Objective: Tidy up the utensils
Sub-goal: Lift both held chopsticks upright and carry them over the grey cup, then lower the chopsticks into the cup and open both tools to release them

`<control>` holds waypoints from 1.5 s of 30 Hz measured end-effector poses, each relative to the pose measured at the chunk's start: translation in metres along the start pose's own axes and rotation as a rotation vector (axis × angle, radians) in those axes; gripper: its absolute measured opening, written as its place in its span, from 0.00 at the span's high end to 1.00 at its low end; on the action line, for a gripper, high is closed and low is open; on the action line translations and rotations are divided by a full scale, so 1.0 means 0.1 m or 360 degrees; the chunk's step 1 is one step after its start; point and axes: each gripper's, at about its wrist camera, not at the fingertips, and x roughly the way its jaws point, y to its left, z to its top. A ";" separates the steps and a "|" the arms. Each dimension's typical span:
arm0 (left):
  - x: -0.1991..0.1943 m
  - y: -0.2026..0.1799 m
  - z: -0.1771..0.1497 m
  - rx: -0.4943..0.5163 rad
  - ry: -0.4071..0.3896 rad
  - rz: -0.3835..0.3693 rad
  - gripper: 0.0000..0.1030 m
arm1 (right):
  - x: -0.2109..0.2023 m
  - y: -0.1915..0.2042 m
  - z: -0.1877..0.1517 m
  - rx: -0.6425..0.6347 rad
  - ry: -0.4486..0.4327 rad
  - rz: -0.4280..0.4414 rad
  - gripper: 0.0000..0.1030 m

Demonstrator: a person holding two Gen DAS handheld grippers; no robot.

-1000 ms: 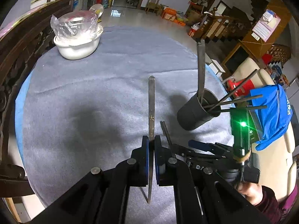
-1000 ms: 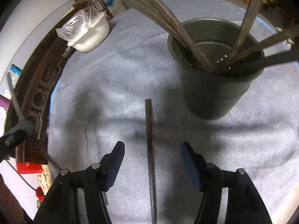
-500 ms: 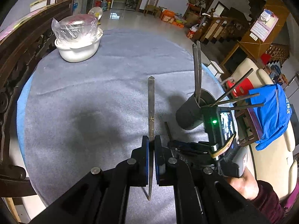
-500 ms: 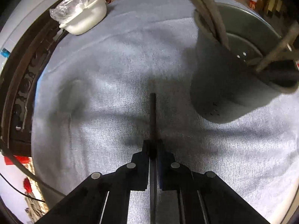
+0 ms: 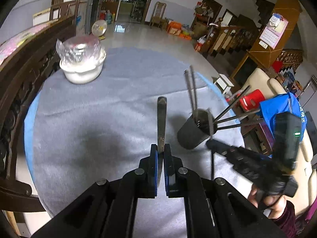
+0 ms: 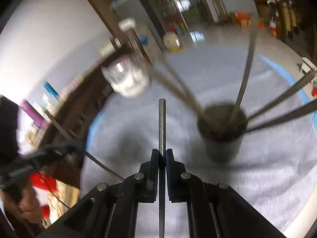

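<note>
left gripper [image 5: 160,148]: jaws clamped on a flat metal utensil handle [image 5: 161,119] pointing away over the grey tablecloth [image 5: 89,119]. dark utensil holder [image 5: 193,132]: right of the handle, tilted, several metal utensils [image 5: 191,87] fanning from it. right gripper [image 5: 213,145]: beside the holder, gripping a thin rod [image 5: 212,164], held by a hand [image 5: 271,206]. white bowl [image 5: 82,72]: far left, plastic-wrapped. blue garment [image 5: 281,109]: right, off the table.
</note>
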 end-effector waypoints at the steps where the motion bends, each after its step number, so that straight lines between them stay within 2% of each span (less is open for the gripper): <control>1: -0.02 -0.04 0.02 0.0015 -0.0012 0.0003 0.95 | -0.16 -0.01 0.03 -0.0007 -0.0115 0.0022 0.93; 5: -0.10 -0.21 0.12 0.0081 -0.0055 0.0008 0.95 | -0.64 -0.07 0.18 -0.0016 -0.0526 0.0050 0.93; 7: -0.13 -0.30 0.17 0.0106 -0.0070 0.0005 0.95 | -0.87 -0.05 0.23 -0.0056 -0.0754 0.0000 0.93; 9: -0.15 -0.40 0.25 0.0136 -0.0086 -0.0007 0.95 | -0.99 -0.06 0.28 -0.0077 -0.0904 -0.0063 0.93; 13: -0.18 -0.57 0.40 0.0180 -0.0118 -0.0013 0.95 | -1.05 -0.08 0.36 -0.0050 -0.1127 -0.0175 0.93; 19: -0.22 -0.84 0.65 0.0248 -0.0184 -0.0042 0.95 | -1.02 -0.02 0.48 -0.0058 -0.1362 -0.0380 0.93; 24: -0.17 -0.98 0.81 0.0250 -0.0245 -0.0085 0.95 | -0.82 0.20 0.59 -0.0166 -0.1455 -0.0524 0.93; 32: 0.18 -1.03 0.92 0.0219 -0.0288 -0.0051 0.95 | -0.52 0.16 0.58 -0.0199 -0.1404 -0.0597 0.93; 39: 0.46 -1.06 0.78 0.0220 -0.0181 -0.0053 0.95 | -0.44 -0.06 0.41 -0.0178 -0.1313 -0.0608 0.93; 45: 0.45 -1.01 0.64 0.0209 -0.0117 -0.0011 0.94 | -0.37 -0.09 0.32 -0.0221 -0.1173 -0.0581 0.92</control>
